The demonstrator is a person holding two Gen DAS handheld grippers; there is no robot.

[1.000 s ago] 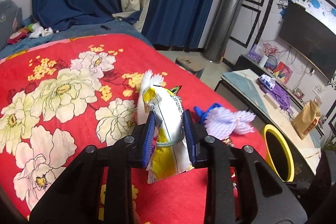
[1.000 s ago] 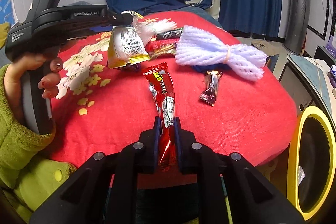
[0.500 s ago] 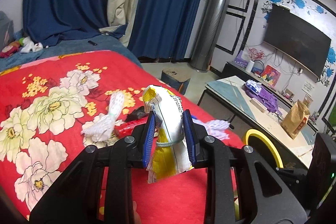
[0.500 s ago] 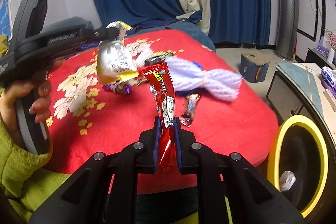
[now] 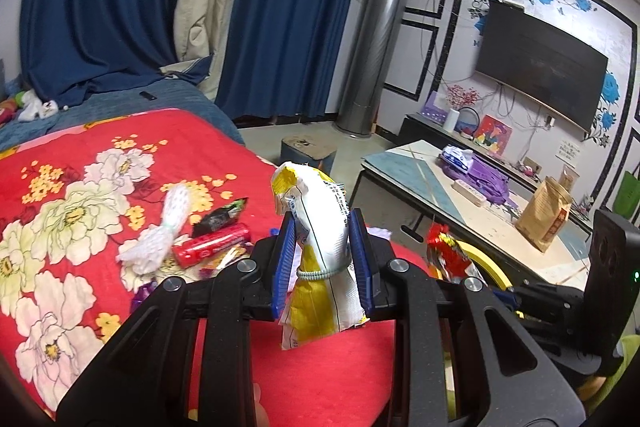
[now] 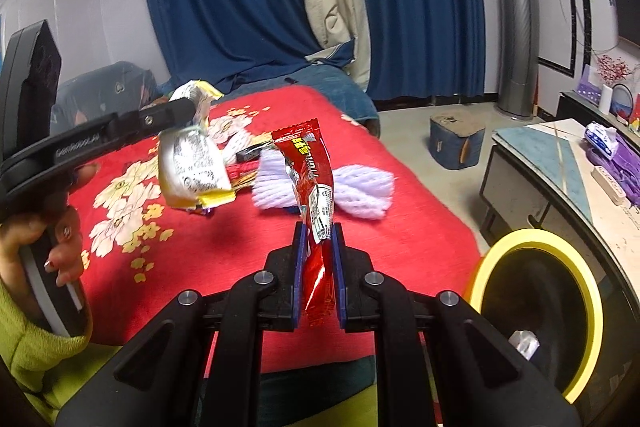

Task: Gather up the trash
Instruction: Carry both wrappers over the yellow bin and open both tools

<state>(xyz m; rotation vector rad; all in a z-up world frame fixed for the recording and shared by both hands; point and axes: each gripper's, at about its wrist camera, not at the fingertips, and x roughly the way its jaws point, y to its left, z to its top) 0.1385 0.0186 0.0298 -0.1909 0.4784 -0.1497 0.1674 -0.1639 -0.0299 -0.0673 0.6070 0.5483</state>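
Yellow-and-white snack bag [image 5: 320,259] sits clamped in our left gripper [image 5: 322,261], lifted above the red floral blanket [image 5: 60,195]. Our right gripper [image 6: 317,259] pinches a red wrapper [image 6: 312,179] beside the yellow-rimmed bin [image 6: 548,239].

Blue curtains [image 5: 100,7] hang behind a bed with a red floral bedspread [image 5: 60,211]. A silver tower air conditioner [image 5: 372,55] stands near a wall-mounted television [image 5: 540,67]. A brown paper bag [image 5: 542,215] sits on the low counter [image 5: 424,179].
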